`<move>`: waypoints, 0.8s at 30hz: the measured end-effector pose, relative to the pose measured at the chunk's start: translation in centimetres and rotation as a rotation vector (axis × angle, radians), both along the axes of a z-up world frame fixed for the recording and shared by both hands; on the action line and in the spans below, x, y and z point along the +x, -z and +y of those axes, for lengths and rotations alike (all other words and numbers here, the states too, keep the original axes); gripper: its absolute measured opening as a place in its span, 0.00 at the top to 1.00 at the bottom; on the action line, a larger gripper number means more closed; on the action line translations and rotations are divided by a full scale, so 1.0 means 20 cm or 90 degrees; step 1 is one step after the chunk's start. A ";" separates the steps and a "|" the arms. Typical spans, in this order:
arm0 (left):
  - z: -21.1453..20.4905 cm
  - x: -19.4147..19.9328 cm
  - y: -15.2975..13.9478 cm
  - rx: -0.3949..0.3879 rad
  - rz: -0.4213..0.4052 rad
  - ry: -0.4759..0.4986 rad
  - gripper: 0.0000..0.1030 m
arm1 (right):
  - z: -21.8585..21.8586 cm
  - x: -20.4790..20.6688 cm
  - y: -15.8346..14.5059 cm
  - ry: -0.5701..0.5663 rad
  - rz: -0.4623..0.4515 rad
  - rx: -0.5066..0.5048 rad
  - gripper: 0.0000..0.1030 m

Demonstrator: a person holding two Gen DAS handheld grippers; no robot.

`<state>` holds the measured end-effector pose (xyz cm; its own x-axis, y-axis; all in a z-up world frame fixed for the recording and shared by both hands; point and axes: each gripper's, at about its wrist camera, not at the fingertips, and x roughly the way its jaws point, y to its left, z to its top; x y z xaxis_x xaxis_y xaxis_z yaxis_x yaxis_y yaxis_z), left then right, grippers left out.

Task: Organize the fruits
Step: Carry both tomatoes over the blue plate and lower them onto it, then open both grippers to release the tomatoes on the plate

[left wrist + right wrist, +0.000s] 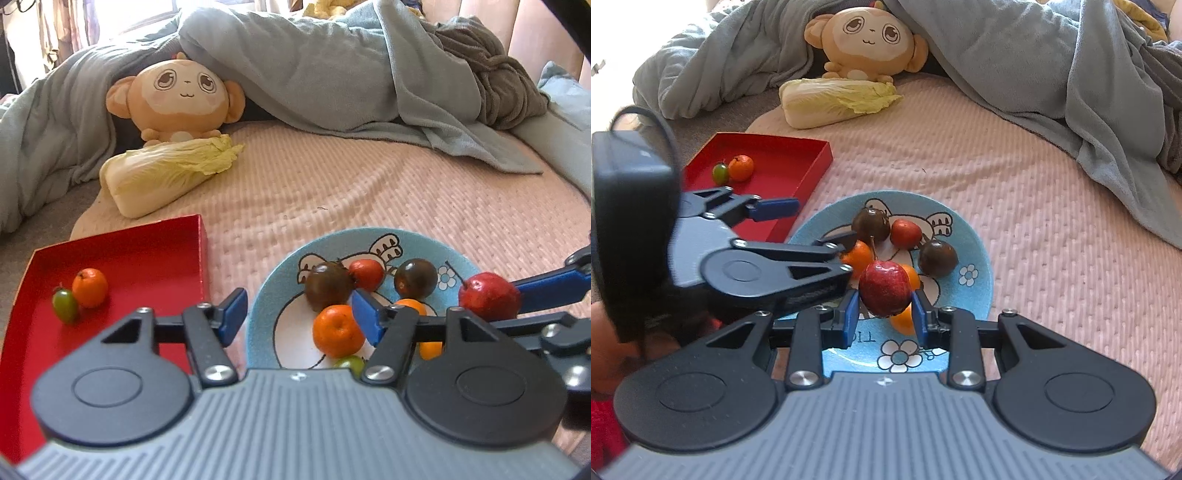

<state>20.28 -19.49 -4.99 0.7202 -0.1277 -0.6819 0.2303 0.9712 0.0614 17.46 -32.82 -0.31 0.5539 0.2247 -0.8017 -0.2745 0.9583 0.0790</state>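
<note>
The red apple is gripped between the right tongs; the left tongs are held open, empty. Crowded alongside, the apple could be knocked loose.

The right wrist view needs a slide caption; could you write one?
Right gripper shut on a red apple above the blue plate.

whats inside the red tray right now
Two pieces sit side by side in the red tray: a small orange and a green grape-like fruit. The left gripper and its body cover the tray's near part, so that area cannot be seen.
</note>
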 end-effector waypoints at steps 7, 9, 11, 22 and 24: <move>0.07 -0.09 -0.04 -0.014 -0.008 -0.008 0.37 | 0.02 0.03 0.02 0.003 0.003 -0.007 0.65; 0.08 -0.12 -0.04 -0.016 -0.009 -0.009 0.37 | 0.03 0.04 0.02 0.003 0.004 -0.010 0.65; 0.10 -0.15 -0.05 -0.013 -0.011 -0.010 0.37 | 0.05 0.05 0.03 0.004 0.007 -0.013 0.65; 0.26 -0.29 -0.02 -0.016 0.000 -0.035 0.37 | 0.13 0.12 0.10 0.004 0.042 -0.035 0.65; 0.29 -0.29 -0.03 -0.019 0.000 -0.040 0.37 | 0.14 0.13 0.11 0.008 0.047 -0.038 0.65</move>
